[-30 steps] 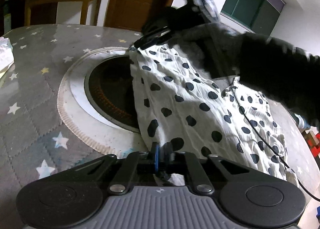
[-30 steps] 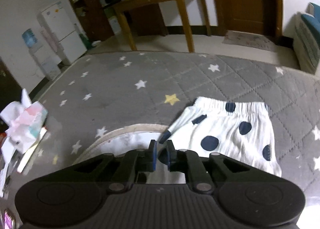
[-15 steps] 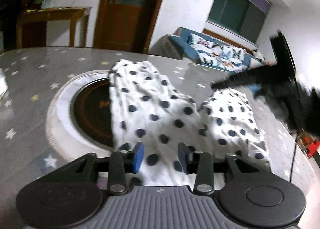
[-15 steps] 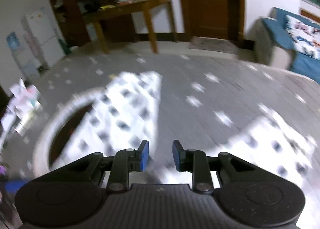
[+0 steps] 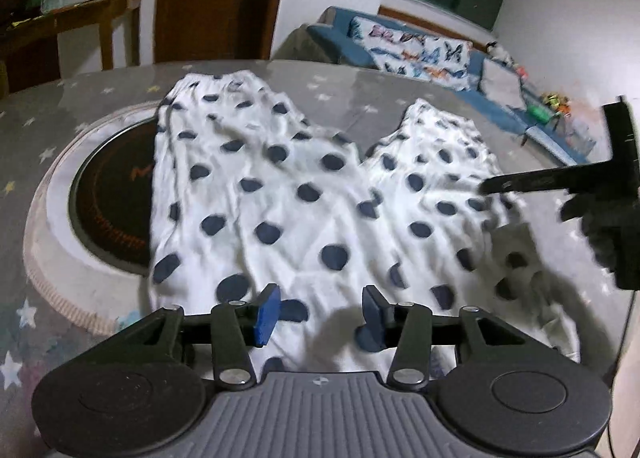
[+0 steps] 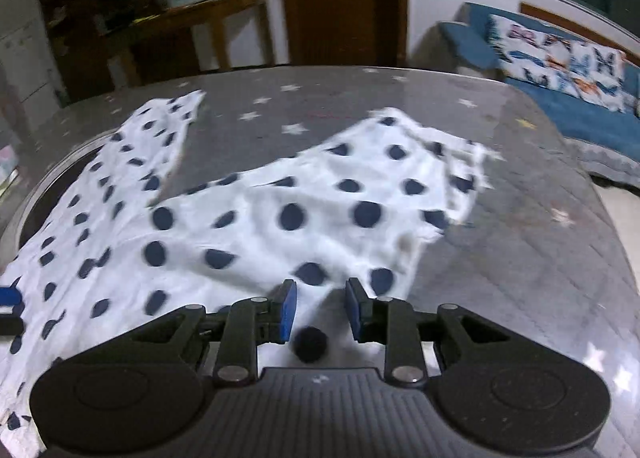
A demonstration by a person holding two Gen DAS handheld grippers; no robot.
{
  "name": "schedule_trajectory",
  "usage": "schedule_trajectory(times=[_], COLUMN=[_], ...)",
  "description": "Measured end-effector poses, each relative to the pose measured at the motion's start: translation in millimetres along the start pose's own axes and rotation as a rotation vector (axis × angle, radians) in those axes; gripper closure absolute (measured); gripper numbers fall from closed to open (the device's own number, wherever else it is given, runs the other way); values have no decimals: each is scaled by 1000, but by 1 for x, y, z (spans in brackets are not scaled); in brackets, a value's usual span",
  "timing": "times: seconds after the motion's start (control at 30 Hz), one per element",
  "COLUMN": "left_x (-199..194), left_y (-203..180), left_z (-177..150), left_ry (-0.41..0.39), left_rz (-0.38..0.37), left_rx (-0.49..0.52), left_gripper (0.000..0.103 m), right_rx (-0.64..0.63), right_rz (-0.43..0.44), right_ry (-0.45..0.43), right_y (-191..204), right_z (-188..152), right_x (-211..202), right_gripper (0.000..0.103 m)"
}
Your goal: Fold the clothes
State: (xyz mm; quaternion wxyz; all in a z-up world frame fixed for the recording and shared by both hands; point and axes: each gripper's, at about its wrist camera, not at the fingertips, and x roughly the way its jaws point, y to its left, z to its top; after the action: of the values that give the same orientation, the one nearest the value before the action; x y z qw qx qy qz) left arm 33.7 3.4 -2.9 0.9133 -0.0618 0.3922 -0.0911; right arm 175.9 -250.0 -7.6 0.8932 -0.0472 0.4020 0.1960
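Hovering over the dotted trousers (image 5: 280,193), left tongs (image 5: 318,314) and right tongs (image 6: 320,310) gape, gripping nothing.

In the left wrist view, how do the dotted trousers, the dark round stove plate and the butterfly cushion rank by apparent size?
1. Dotted trousers
2. Dark round stove plate, partly covered
3. Butterfly cushion, though it lies much farther away, so its true size is unsure.

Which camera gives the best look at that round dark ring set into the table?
The left wrist view: the dark ring shows as a broad arc with its pale rim, only its right side covered by the spotted trousers. In the right wrist view just a thin sliver shows at the left edge.
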Motion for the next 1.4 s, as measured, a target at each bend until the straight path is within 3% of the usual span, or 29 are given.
schedule_trajectory(times=[0.07, 0.2, 0.47, 0.53, 0.67, 0.73, 0.8, 0.9, 1.07, 1.17, 1.3, 1.4], left_x=[-2, -5, -3, -4, -5, -6, -6, -8, -7, -10, -23, -28], left_y=[0, -3, -11, -12, -13, -14, -14, -14, -7, -5, -13, -28], left_z=[0, -1, -4, -5, -7, -9, -10, -10, -11, -9, -2, 6], left_ry=[2, 3, 6, 4, 1, -2, -5, -8, -5, -4, -41, -72], left_rz=[7, 12, 19, 20, 22, 24, 26, 31, 46, 47, 35, -18], left_rx=[5, 18, 43, 48, 59, 66, 71, 79, 80, 83, 116, 139], left_gripper=[54, 54, 44, 42, 38, 38, 38, 38, 37, 37, 37, 39], right_rx=[-16, 9, -86, -103, -78, -30, 4, 73, 58, 72, 57, 31], right_rz=[6, 98, 250, 243, 210, 223, 230, 269, 288, 291, 259, 207], right_ry=[-25, -53, -23, -2, 52, 76, 90, 98, 150, 134, 108, 60], right_y=[2, 12, 66, 77, 86, 84, 83, 78, 85, 77, 63, 51], right_z=[-5, -18, -62, -74, -94, -102, -109, -118, -131, -126, -111, -93], right_x=[-12, -45, -94, -98, -101, -99, -96, -103, -112, -119, -132, -134], right_gripper=[76, 70, 63, 58, 58, 65, 93, 98, 95, 83, 77, 77])
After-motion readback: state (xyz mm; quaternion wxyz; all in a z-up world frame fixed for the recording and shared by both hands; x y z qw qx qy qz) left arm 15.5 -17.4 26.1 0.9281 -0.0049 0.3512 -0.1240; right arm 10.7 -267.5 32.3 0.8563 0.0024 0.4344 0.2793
